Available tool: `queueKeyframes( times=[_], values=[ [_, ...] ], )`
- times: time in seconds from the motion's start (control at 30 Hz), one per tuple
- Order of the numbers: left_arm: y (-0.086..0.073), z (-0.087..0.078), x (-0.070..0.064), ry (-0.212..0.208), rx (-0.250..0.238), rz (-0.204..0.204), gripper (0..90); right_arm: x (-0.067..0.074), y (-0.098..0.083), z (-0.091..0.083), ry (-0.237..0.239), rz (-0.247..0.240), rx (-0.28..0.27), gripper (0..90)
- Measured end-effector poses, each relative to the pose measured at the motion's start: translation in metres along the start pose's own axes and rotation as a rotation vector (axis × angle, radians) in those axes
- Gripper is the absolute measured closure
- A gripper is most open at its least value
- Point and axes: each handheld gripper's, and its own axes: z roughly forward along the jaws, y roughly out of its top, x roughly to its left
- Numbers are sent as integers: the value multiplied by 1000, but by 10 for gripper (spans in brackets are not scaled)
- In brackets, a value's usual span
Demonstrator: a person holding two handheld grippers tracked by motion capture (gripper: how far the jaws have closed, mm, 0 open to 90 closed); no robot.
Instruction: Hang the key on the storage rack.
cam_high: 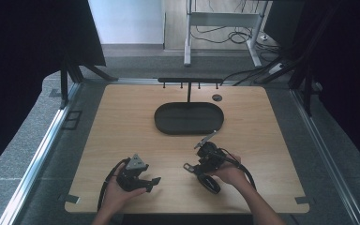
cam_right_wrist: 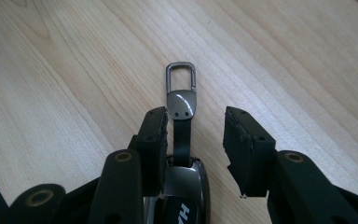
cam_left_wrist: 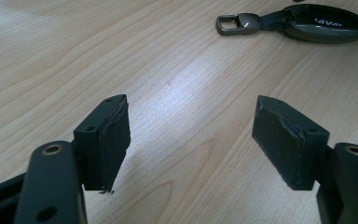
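Wooden table (cam_high: 122,136), with a dark oval tray (cam_high: 189,118) at 12 o'clock from the hands. Left gripper (cam_left_wrist: 191,140) wide open, nothing in it, key fob (cam_left_wrist: 326,23) off at its 1 o'clock. Right gripper (cam_right_wrist: 196,140) half open around that fob (cam_right_wrist: 182,186), left pad right beside the strap, right pad clear, metal clip (cam_right_wrist: 181,79) sticking out at 12.

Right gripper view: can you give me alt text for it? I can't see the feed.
A dark car key fob with a short strap and metal clip lies on the wooden table between the right gripper jaws. The jaws stand apart around it, the left-hand one beside the strap, the other clear of it.
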Motion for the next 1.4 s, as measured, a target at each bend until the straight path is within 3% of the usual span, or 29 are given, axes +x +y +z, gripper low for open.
queueKeyframes(
  times=[0.13, 0.57, 1.03, 1.4],
  values=[
    [0, 0, 0, -2, -1, 1, 284, 0, 2, 5, 20, 7, 33, 620],
    [0, 1, 0, -3, 6, 5, 284, 4, 7, 19, 21, -8, 121, 635],
    [0, 2, -1, -7, 15, 10, 284, 9, 12, 28, 2, -11, 188, 683],
    [0, 3, -1, -7, 14, 11, 284, 14, 13, 34, -43, -26, 226, 725]
  ],
)
